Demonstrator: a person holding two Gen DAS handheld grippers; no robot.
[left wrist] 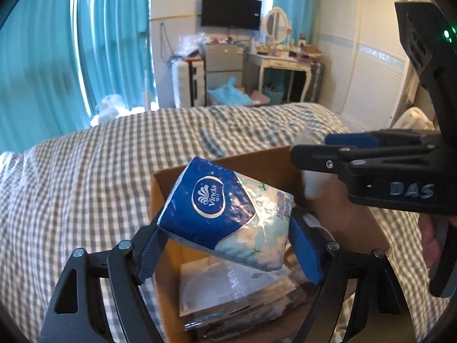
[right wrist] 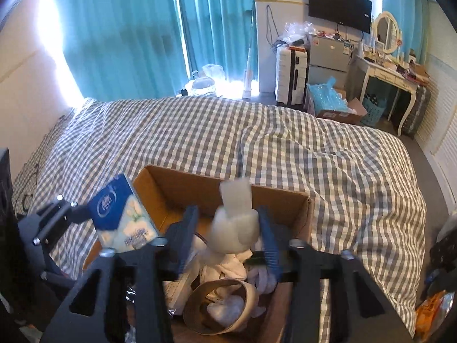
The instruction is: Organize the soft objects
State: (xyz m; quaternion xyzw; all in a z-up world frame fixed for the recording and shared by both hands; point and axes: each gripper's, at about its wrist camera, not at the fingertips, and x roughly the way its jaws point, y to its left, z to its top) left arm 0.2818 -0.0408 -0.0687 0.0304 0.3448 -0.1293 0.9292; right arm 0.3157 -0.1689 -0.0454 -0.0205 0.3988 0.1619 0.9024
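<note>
Glossy plastic-wrapped tissue pack [left wrist: 225, 214], matt cardboard box [right wrist: 177, 188], checked cloth bedcover [right wrist: 257, 131].
</note>
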